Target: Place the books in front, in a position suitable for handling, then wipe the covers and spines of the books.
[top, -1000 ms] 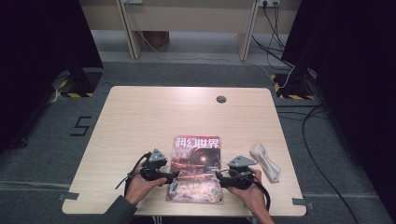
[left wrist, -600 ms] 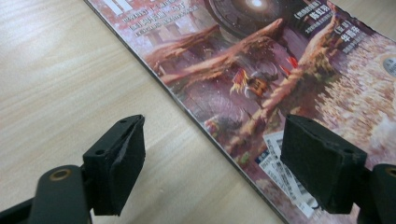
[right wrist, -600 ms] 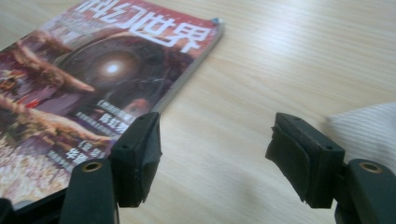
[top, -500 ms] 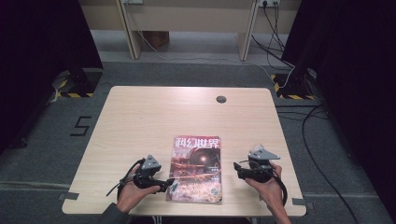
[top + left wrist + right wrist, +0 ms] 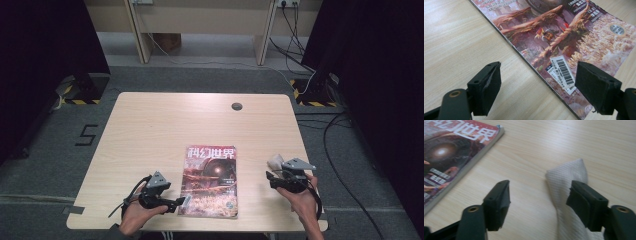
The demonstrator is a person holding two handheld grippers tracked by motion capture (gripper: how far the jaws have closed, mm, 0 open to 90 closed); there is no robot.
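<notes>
Near edge of table (image 5: 150, 130): both hands w/ grippers. Left gripper (image 5: 184, 201) sits at the magazine's (image 5: 210, 180) lower left corner, jaws wide apart w/ nothing pinched; in the left gripper view the magazine's (image 5: 554, 37) edge and barcode label (image 5: 562, 73) lie between the jaws, pads not pressing on it. Right gripper (image 5: 270, 176) is over at the right, apart from the magazine, jaws spread but just been closing a bit; in the right gripper view the white cloth (image 5: 571, 202) lies between them, close to the right-hand pad, left-hand pad clear of it. Cloth (image 5: 276, 162) pokes out just beyond the gripper in the high view. Magazine lies flat, mid-table, near front edge, between the two grippers. Farther back: bare tabletop, round cable hole (image 5: 236, 106). Beyond the table: grey floor, cables (image 5: 300, 30), wooden bench legs (image 5: 137, 30).
</notes>
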